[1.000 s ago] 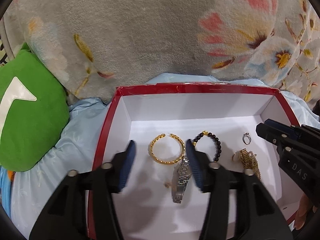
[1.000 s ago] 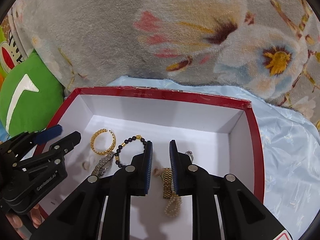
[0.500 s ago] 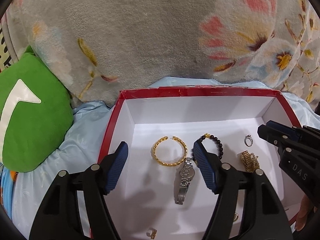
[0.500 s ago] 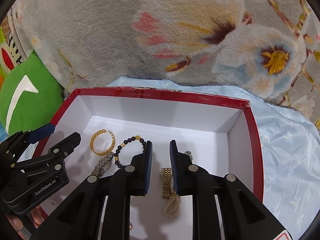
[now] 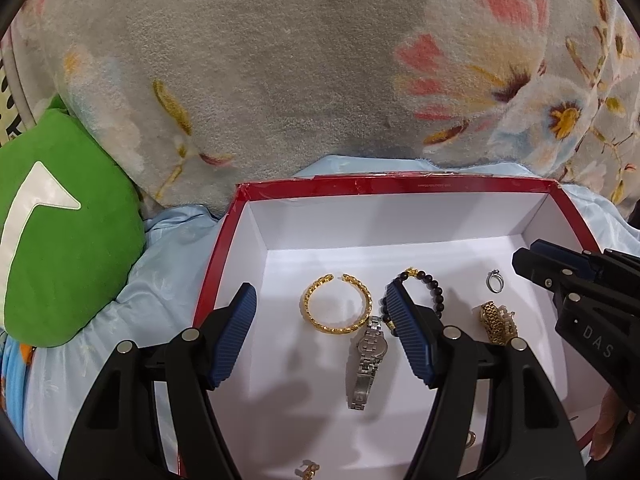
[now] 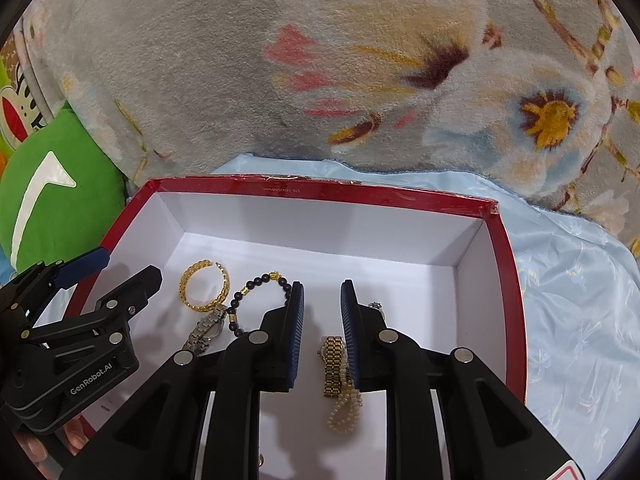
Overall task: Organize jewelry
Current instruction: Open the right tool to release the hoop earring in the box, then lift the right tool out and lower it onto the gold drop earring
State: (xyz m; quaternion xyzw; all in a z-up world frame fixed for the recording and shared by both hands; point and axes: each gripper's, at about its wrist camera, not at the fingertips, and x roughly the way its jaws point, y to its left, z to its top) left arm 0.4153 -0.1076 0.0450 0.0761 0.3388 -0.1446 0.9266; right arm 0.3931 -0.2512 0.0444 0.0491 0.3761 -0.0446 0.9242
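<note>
1. The left tool [image 5: 322,332] hangs over the red-rimmed white cardboard box [image 5: 400,186], its blue pads spread wide and gripping nothing.
2. The right tool [image 6: 322,320] stands nearly closed, a narrow gap between its pads, nothing clamped; below that gap lie a gold link watch [image 6: 332,364] and a small pearl strand [image 6: 344,412].
3. On the box floor a silver metal watch [image 5: 368,360] lies just in front of an open gold twisted bangle [image 5: 338,304], its upper end touching the bangle.
4. Beside them lie a dark bead bracelet [image 5: 434,290] and a small silver ring [image 5: 494,280].
5. The box sits on pale blue cloth [image 6: 568,320]; behind are a grey floral blanket [image 5: 280,60] and a green plush cushion [image 5: 68,248].
</note>
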